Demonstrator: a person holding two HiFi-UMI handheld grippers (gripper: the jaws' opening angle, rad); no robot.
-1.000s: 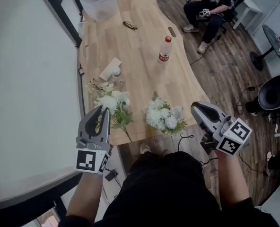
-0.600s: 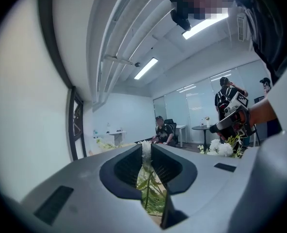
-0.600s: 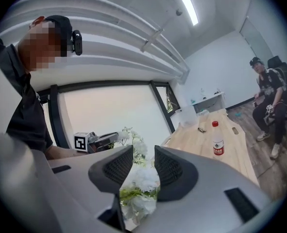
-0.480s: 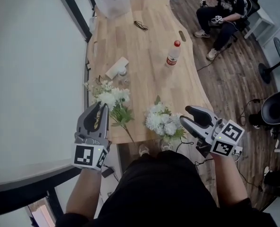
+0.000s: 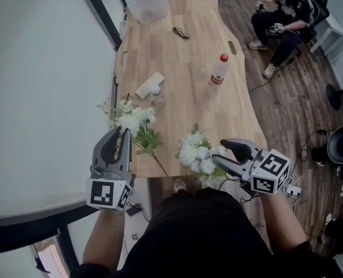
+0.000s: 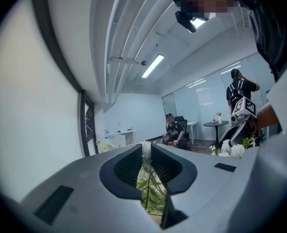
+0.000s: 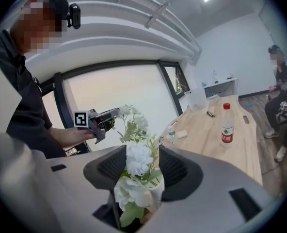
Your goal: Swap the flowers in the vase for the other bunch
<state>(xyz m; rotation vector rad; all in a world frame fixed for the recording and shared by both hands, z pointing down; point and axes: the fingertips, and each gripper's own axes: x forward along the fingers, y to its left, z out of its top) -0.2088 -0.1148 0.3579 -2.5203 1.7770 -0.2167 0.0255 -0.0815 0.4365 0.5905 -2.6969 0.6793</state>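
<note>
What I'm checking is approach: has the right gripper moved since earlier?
Yes: right gripper moved left toward the vase bunch; jaws just opened, flowers between them.

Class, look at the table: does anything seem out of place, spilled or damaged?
One bunch lies flat by the left edge of the table, not in a vase. The vase stands close to the near edge. Nothing looks spilled or broken.

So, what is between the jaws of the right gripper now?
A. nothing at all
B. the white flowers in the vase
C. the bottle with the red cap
B: the right gripper, whose jaws have just been opening, holds them apart on either side of the white flowers in the vase.
</note>
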